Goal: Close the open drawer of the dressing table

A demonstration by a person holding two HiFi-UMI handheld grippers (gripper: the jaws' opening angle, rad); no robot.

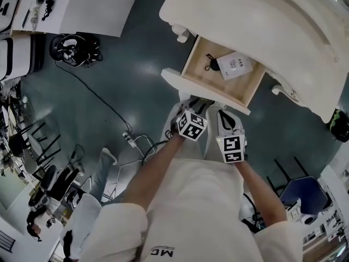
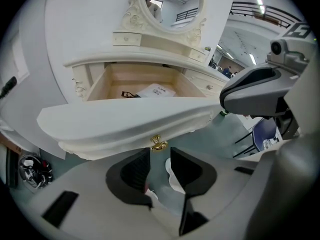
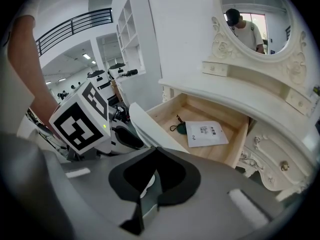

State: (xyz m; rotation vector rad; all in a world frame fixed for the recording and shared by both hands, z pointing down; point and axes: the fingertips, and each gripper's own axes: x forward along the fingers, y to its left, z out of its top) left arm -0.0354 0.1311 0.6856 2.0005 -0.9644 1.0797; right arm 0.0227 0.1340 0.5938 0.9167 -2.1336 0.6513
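Drawer [image 1: 203,93] pulled out. Left gripper [image 2: 159,155] jaws apart, empty, just under brass knob [image 2: 159,143]; right gripper [image 3: 156,156] jaws closed, empty. Push front squarely near knob, else may skew.

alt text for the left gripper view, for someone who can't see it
The left gripper, jaws slightly apart with nothing between them, points at the small gold handle on the front of the open drawer of a white dressing table. Inside the wooden drawer lie a white packet and a dark item; an oval mirror stands above.
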